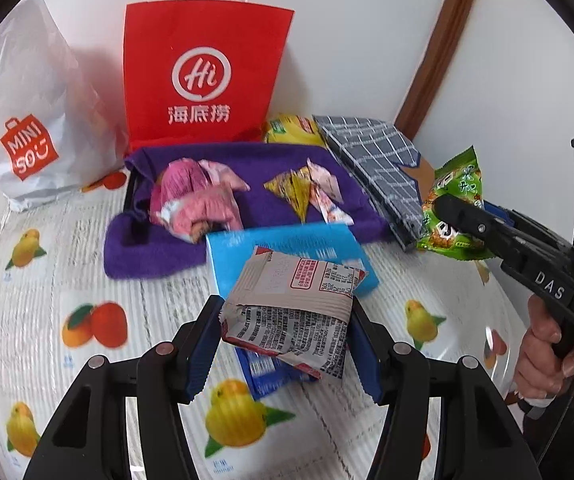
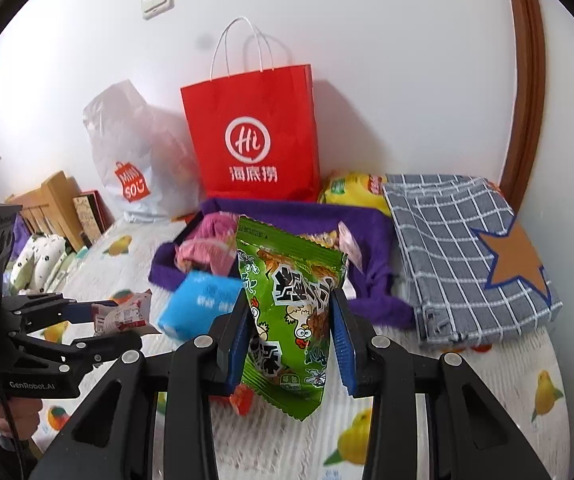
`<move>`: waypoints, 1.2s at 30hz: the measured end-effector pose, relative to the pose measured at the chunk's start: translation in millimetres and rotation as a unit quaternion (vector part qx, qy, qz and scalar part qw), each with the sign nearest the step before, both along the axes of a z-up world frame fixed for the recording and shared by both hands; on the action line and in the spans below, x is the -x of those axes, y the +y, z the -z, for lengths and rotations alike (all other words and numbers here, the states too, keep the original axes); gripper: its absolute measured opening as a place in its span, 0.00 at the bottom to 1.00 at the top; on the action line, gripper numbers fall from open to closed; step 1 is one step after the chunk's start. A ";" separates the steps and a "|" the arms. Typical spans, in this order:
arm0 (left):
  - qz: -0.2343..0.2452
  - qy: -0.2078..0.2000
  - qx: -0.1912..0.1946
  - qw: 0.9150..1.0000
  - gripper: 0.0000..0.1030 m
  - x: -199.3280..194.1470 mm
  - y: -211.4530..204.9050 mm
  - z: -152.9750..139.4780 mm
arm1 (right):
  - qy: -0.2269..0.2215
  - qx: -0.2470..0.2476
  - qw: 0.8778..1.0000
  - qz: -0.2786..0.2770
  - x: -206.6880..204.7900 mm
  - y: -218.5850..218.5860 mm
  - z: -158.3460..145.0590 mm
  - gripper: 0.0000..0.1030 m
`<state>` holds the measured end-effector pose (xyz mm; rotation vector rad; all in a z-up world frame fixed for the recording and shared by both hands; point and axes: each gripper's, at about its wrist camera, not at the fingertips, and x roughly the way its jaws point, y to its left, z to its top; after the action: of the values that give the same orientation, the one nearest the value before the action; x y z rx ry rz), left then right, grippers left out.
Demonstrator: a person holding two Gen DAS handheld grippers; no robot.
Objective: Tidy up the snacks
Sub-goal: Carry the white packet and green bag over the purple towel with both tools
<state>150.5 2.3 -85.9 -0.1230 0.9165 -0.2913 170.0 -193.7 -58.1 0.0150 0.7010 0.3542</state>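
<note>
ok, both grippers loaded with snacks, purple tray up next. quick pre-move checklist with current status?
1. Left gripper grip: ok. Both pads press the grey and red snack packet, which is crumpled.
2. Right gripper grip: ok. Shut on the green snack bag, held upright.
3. Both packets off the table: ok. Each hangs above the fruit-print tablecloth.
4. Room in the purple tray: ok. Pink wrappers sit at its left, a yellow packet at its right, with bare purple between them.
5. Path for the left gripper: not ok. The blue box lies between it and the tray.
6. Gap between the two grippers: cannot tell.
</note>
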 end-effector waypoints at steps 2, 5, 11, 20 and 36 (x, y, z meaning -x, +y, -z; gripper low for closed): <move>-0.005 -0.002 0.000 1.000 0.56 -10.1 3.8 -5.9 | -0.001 0.001 1.000 0.002 -11.1 4.6 -3.4 0.36; -0.011 -0.008 -0.001 1.000 0.56 -23.3 9.5 -14.3 | -0.001 0.000 1.000 0.004 -27.6 12.8 -8.5 0.36; -0.022 -0.017 -0.003 1.000 0.56 -54.6 21.8 -27.4 | -0.005 0.005 1.000 0.007 -60.5 26.0 -17.8 0.36; -0.031 -0.011 0.005 0.999 0.56 -104.1 35.4 -30.8 | -0.003 -0.005 1.000 0.000 -110.7 43.1 -22.1 0.36; -0.043 -0.032 -0.021 0.998 0.56 -175.9 31.4 -36.4 | -0.003 -0.016 1.000 0.014 -172.5 43.8 -13.7 0.36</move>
<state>326.4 33.6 -49.4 -0.1121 0.8512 -0.1954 342.5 -149.8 -44.4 0.0546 0.6883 0.3383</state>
